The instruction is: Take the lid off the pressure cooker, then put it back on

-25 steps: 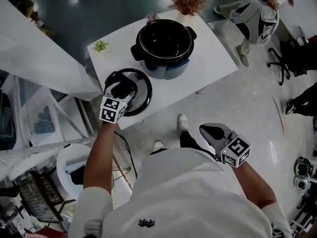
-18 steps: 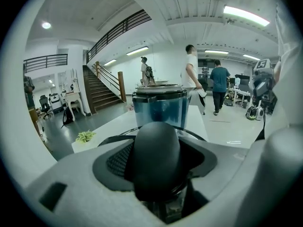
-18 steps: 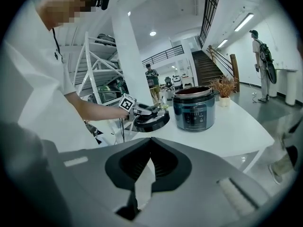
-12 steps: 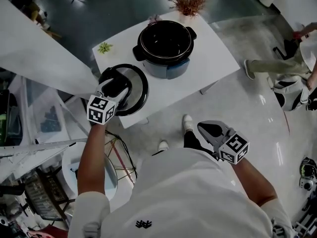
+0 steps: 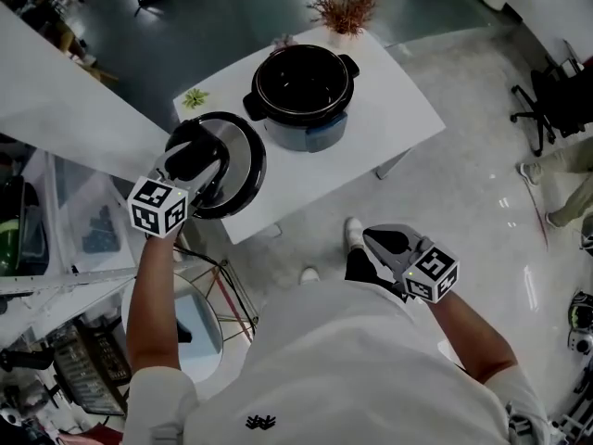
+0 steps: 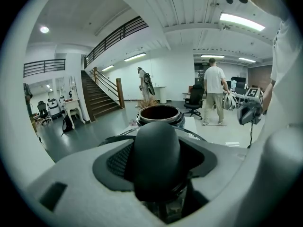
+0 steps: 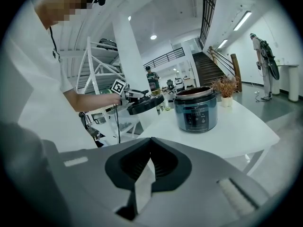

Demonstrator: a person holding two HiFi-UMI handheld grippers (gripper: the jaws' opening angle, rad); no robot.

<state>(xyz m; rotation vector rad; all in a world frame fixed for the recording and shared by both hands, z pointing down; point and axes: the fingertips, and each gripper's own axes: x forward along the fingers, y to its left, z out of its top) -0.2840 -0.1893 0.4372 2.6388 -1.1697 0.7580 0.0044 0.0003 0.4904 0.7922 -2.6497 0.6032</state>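
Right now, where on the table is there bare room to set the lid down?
Widest bare patch: the table right of the pressure cooker, out to the right corner. A narrower strip lies between the cooker and the near edge. The left end is crowded: the lid hangs over it in the left gripper, near a small green plant.

The head view looks steeply down from above the person onto the white surface [image 5: 389,109]. The left gripper view sits close behind the lid [image 6: 156,160], facing the pressure cooker [image 6: 160,115] just beyond. The right gripper view stands farther off, near and right, looking across the surface. All share the pressure cooker.
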